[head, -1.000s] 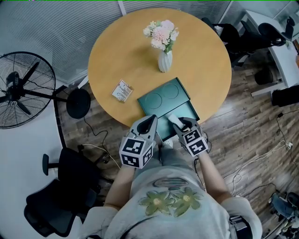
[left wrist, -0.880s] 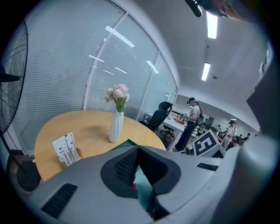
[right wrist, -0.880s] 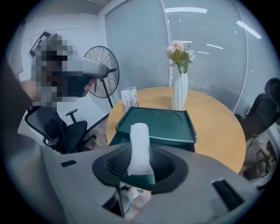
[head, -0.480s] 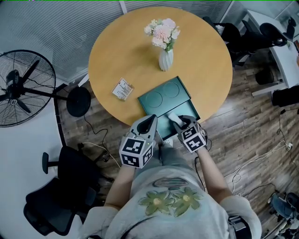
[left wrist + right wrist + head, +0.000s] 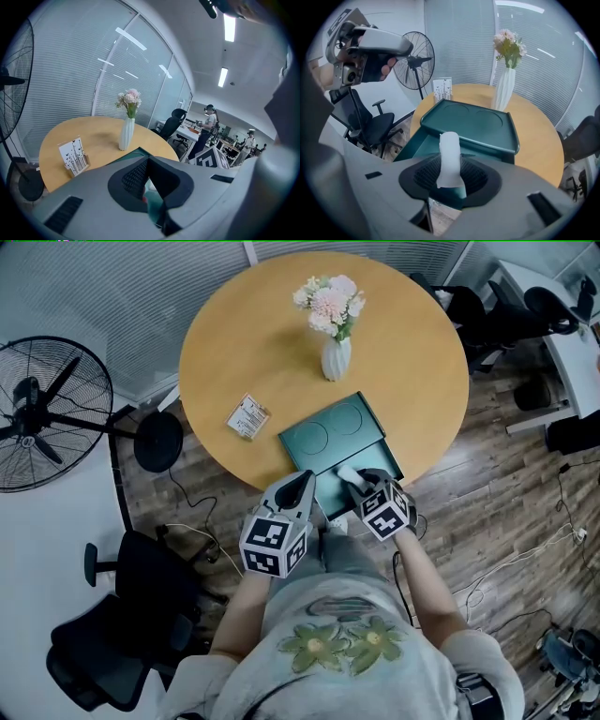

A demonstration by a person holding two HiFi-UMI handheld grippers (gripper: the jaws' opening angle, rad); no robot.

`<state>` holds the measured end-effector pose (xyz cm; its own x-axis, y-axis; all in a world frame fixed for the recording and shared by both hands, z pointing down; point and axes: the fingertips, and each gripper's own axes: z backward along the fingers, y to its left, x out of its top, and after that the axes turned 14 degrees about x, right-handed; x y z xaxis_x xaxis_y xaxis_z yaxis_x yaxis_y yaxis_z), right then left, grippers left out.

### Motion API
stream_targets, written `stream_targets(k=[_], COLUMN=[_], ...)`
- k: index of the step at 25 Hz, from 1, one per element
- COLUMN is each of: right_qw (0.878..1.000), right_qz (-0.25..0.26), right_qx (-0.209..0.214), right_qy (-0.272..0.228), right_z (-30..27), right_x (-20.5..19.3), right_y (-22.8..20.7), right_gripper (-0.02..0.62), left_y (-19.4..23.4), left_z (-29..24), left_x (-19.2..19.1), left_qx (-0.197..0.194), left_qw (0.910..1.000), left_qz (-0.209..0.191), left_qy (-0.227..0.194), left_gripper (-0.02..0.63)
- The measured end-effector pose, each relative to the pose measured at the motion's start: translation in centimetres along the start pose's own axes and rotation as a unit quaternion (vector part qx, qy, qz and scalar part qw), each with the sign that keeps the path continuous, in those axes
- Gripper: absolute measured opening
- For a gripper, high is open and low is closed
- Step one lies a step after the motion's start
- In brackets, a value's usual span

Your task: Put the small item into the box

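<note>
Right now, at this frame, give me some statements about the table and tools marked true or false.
1. The right tool grips a white item between its jaws. True.
2. The vase lies tipped over. False: it stands upright on the table.
3. The drawer of the green box is closed. False: it stands pulled out.
4. The card stand sits on the table, apart from the green box. True.
</note>
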<state>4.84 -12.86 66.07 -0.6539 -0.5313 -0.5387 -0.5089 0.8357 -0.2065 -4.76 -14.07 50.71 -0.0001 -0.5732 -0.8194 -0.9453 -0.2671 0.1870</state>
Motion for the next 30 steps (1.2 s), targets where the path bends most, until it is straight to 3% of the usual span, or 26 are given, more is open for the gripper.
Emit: stream_targets(k=[30], right_qw=[0.995], right_qz=[0.048], right_qx=[0.025], right_qy=[0.089], right_z=[-4.5], right_x=[-2.2], right_y=[-0.8], right_gripper=[0.137], left_y=[0.9], left_z=[-0.4], left_x=[-0.9], left_qx=[-0.001], left_qw=[1.0000], left_qz=[0.005], left_qy=[0.008], left_gripper=[0.002])
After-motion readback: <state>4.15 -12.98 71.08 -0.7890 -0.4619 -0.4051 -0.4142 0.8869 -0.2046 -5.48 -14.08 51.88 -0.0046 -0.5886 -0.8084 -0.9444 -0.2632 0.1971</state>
